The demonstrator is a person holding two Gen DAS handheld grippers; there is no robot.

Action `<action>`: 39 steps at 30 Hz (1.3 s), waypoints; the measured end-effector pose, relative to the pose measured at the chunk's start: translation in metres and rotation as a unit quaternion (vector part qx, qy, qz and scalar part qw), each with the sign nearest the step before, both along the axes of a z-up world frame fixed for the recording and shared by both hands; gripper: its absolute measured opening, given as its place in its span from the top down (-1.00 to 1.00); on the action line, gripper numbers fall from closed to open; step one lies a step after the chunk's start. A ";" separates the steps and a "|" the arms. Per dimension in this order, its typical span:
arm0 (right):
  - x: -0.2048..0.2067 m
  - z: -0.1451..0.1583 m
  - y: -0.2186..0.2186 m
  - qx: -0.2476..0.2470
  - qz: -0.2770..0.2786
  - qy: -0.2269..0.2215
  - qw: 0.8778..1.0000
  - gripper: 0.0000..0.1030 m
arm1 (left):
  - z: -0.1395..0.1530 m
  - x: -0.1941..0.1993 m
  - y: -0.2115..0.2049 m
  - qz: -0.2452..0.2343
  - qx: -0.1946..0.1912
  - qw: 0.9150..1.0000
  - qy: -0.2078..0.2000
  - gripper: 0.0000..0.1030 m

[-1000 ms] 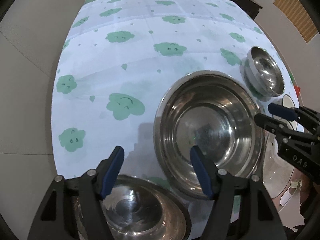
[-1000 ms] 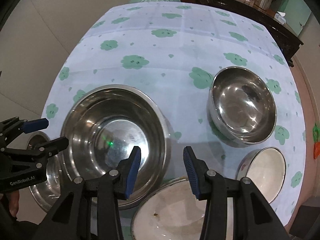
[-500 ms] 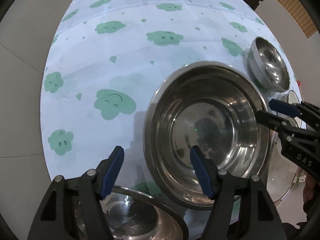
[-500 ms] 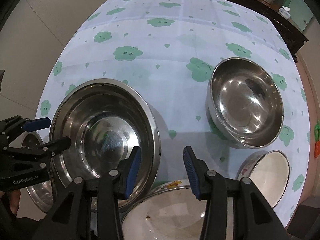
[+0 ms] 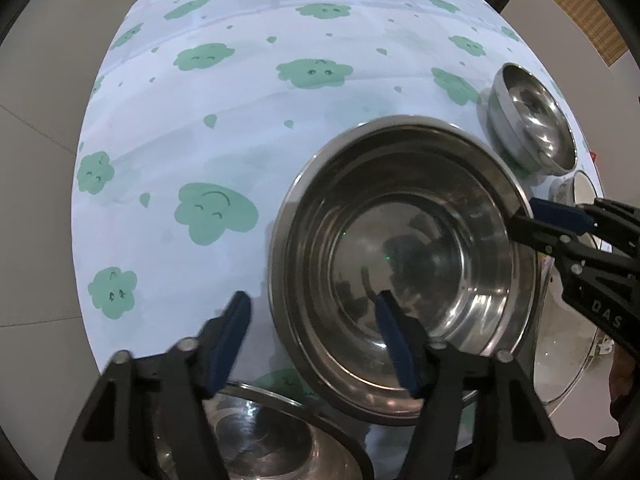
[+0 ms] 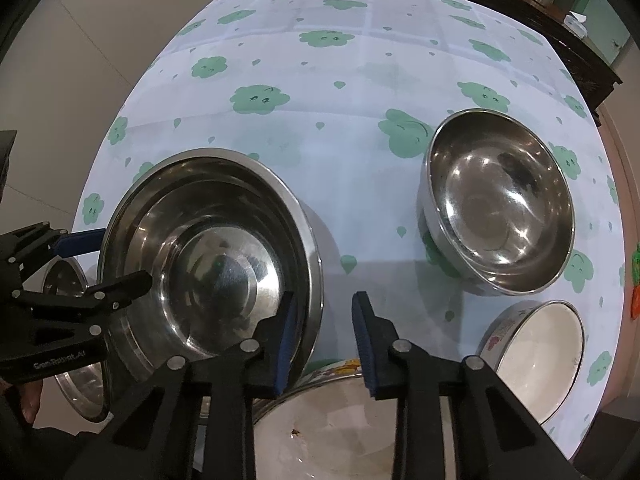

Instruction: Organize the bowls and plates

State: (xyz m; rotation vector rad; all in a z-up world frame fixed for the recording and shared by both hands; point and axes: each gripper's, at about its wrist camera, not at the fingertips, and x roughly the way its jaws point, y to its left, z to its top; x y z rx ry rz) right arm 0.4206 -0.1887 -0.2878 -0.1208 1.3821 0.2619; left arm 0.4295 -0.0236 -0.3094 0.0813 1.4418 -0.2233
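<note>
A large steel bowl [image 5: 400,248] [image 6: 212,264] stands on the cloud-print tablecloth [image 5: 280,120] between both grippers. My left gripper [image 5: 316,340] straddles its near left rim, one finger inside the bowl and one outside. Its jaws are closing, and the pads still stand off the wall. My right gripper [image 6: 325,342] straddles the opposite rim, also closing, with a gap left at the outer pad. Each gripper shows in the other's view: the right gripper [image 5: 548,222] at the right edge, the left gripper [image 6: 104,260] at the left edge.
A smaller steel bowl [image 6: 500,204] [image 5: 532,120] sits to the right. A white enamel bowl [image 6: 536,356] lies near the table's right edge. A wide white basin [image 6: 332,420] is under the right gripper. Another steel bowl [image 5: 260,440] lies below the left gripper.
Both grippers' jaws have narrowed around the large bowl's rim. The bowl fills more of both views than before, and the left gripper has sunk a little over it.
</note>
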 end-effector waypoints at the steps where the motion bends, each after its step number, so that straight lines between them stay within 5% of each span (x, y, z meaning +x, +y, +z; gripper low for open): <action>1: 0.000 0.000 0.000 0.001 0.002 0.001 1.000 0.49 | -0.001 0.000 -0.001 -0.001 -0.002 1.000 0.002 0.12; 6: 0.000 -0.003 0.004 0.007 0.013 0.008 1.000 0.71 | -0.002 0.003 -0.003 -0.004 0.003 1.000 0.002 0.25; 13: 0.001 -0.004 0.003 0.007 0.017 0.014 1.000 0.73 | -0.004 0.009 0.000 0.001 0.018 1.000 -0.007 0.69; 39: 0.010 0.007 0.005 0.004 0.008 0.004 1.000 0.73 | 0.014 0.010 0.008 -0.001 0.021 0.999 -0.033 0.75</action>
